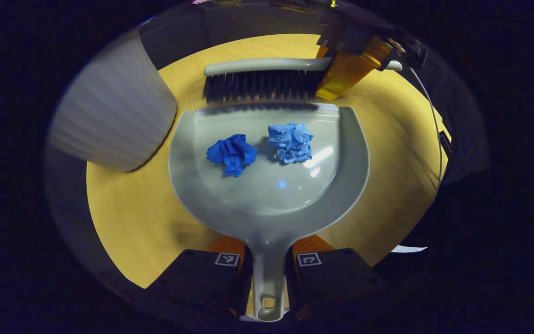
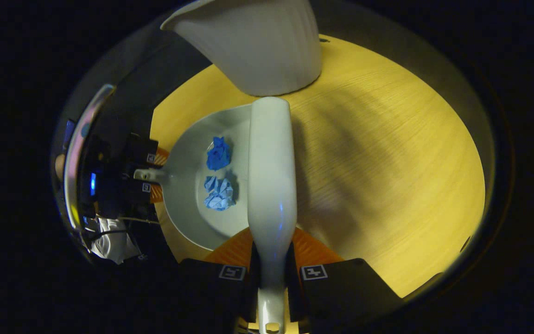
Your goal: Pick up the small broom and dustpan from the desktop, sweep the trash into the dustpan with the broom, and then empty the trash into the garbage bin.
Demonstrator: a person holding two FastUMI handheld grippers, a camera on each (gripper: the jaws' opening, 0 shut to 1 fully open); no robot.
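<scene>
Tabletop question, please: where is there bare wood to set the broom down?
Bare table lies beyond the broom, away from the dustpan. A smaller strip flanks the dustpan opposite the bin. Crowded between bin and dustpan, where they nearly meet.

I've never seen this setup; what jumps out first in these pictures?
Two crumpled blue paper balls lie inside a grey dustpan on a yellow table. A brush rests at the pan's front edge, and a white ribbed bin stands beside it.
</scene>
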